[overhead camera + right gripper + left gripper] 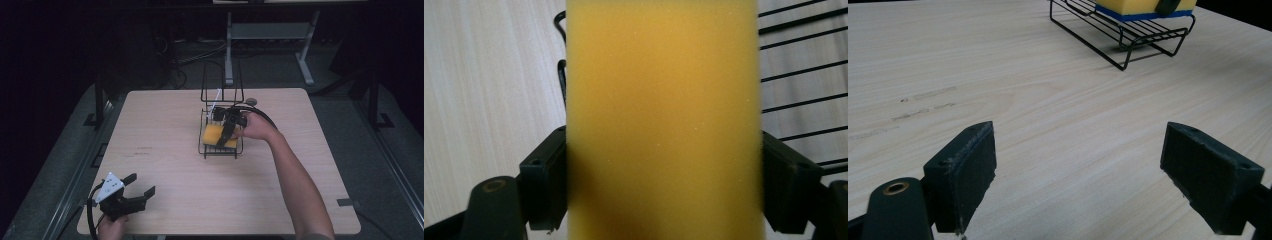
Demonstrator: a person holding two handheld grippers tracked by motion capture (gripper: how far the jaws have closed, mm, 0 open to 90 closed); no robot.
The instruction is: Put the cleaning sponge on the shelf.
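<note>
- High view: sponge (214, 134), yellow, lies in the black wire rack (220, 150), which stands a little beyond the middle of the table (165, 130), nearer its far edge than its near one. I have the right gripper (226, 135) down on the sponge inside the rack, the person's hand (257, 126) behind it and the forearm running back toward the near right corner. The left gripper (140, 187) sits by the near left corner, well apart from the rack, its jaws spread wide over bare wood.
- Left gripper view: both black jaws stand far apart with nothing between them, only table surface (1058, 125). Up at the far side I see the rack (1128, 35) with the sponge (1143, 6) resting in it, a blue layer along its lower edge.
- Right gripper view: the sponge (664, 120) sits squarely between the two jaws, which press its left and right sides. Rack wires (799, 75) lie beyond it to the right, table wood (489, 85) to the left.
</note>
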